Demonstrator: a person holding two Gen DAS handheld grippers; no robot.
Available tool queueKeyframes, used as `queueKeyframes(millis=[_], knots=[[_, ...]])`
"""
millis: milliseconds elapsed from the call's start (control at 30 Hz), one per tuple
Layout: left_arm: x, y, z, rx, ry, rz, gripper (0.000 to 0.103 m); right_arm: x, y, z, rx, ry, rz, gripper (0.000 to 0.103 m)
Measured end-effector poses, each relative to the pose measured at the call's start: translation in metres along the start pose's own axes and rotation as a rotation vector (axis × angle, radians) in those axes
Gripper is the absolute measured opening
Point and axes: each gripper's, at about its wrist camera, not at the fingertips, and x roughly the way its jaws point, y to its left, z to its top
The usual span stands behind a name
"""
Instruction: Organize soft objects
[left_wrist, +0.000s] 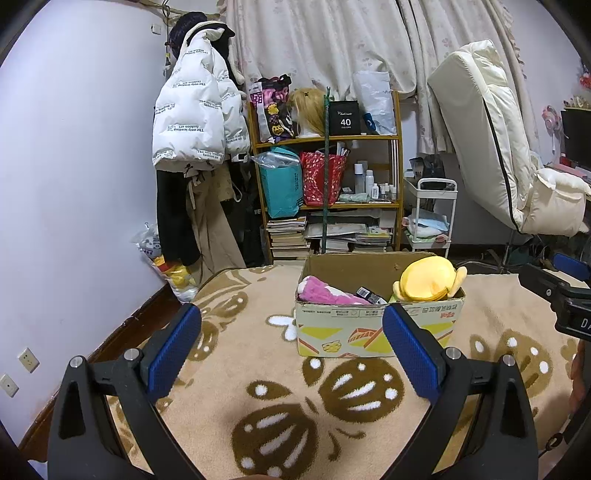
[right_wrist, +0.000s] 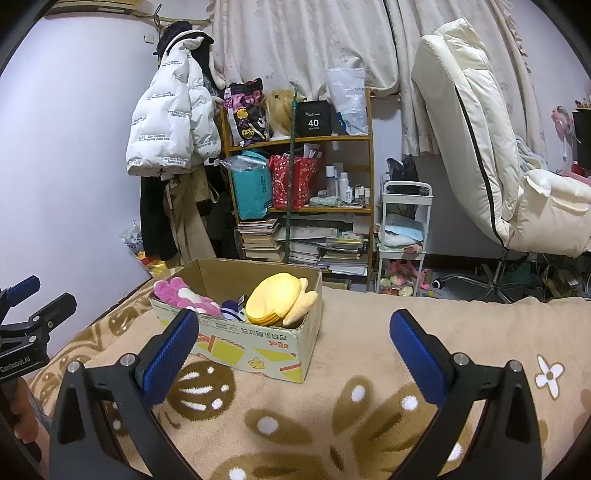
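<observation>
Box of plush toys, beyond empty spread jaws

Setting: home bedroom. Indicated by wooden shelf stacked with books, bags and bottles; coats hung left of it; floral curtains behind; patterned blanket spread before it.

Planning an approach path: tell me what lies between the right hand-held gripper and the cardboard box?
Only bare patterned blanket between right hand-held gripper and cardboard box, per right wrist view.
</observation>
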Motion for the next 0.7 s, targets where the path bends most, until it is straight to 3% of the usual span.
queueKeyframes(millis=[700], knots=[[0.0009, 0.0006, -0.0021, -0.003, 0.005, 0.002, 0.098, 0.0, -0.0038, -0.0021, 0.002, 0.012, 0.001, 0.103]])
